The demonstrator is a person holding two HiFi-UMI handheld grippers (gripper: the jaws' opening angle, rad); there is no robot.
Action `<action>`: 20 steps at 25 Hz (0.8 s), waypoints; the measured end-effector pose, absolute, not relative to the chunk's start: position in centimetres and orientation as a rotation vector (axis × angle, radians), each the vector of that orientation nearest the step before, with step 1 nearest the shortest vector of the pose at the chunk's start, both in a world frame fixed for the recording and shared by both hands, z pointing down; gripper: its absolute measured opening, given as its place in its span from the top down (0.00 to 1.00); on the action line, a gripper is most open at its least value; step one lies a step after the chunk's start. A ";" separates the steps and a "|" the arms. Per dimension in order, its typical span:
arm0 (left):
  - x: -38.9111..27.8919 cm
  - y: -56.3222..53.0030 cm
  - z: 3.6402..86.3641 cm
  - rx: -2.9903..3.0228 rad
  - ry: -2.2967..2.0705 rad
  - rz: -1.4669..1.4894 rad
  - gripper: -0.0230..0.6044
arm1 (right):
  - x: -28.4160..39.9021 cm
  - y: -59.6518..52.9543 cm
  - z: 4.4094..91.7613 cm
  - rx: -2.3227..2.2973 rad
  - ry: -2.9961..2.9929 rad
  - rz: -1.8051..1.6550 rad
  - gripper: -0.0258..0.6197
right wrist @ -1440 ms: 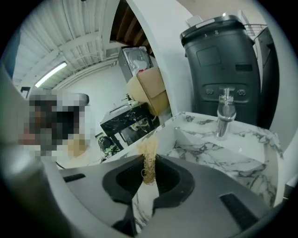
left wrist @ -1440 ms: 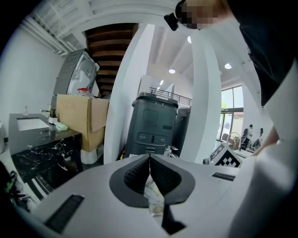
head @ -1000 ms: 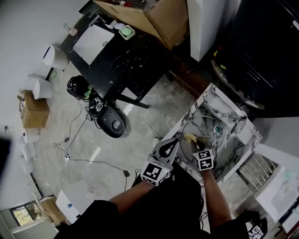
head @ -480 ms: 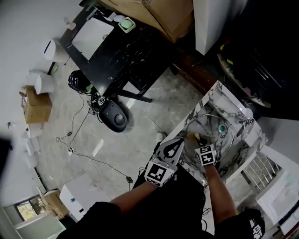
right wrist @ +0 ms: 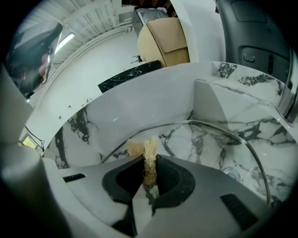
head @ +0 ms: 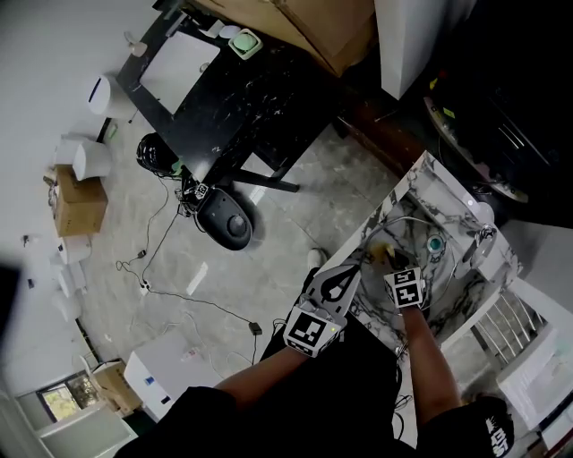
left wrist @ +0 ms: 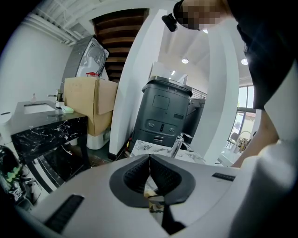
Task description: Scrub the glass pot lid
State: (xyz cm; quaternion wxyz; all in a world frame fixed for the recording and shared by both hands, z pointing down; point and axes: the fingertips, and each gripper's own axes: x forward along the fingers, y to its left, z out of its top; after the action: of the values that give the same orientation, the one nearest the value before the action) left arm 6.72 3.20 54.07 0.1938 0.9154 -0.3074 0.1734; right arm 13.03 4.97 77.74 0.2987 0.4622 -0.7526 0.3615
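Observation:
The glass pot lid lies in the marble sink; its metal rim curves across the right gripper view and its teal knob points up. My right gripper is shut on a tan fibrous scrubber that rests against the lid's near edge. My left gripper hovers at the sink's near rim, left of the right one. Its jaws meet at the tip with nothing between them.
A chrome faucet stands at the sink's far side. A black marble-topped table and a cardboard box lie beyond. A dish rack sits right of the sink. Cables and a black round device are on the floor.
The right gripper and scrubber have slid a little farther over the lid toward the knob. The head camera has shifted; the left gripper stays by the sink's rim.

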 end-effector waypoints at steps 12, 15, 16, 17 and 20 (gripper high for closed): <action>8.1 3.3 54.4 2.581 -0.798 0.525 0.94 | 17.5 4.4 78.7 1.371 -1.904 1.001 0.86; 8.1 3.4 54.4 2.580 -0.795 0.525 0.94 | 18.7 4.5 78.8 1.420 -1.868 1.013 0.86; 8.1 3.5 54.4 2.579 -0.792 0.525 0.94 | 19.1 4.6 78.9 1.435 -1.856 1.021 0.86; 8.1 3.5 54.5 2.578 -0.790 0.525 0.94 | 19.6 4.7 78.9 1.450 -1.844 1.030 0.86; 8.2 3.8 54.5 2.578 -0.781 0.522 0.94 | 21.1 5.1 79.0 1.494 -1.811 1.050 0.86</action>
State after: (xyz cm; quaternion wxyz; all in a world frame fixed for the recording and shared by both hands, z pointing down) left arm 8.18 3.78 54.50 0.1975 0.9211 -0.2789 0.1865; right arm 21.12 5.06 78.99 0.2813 0.5574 -0.6758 0.3917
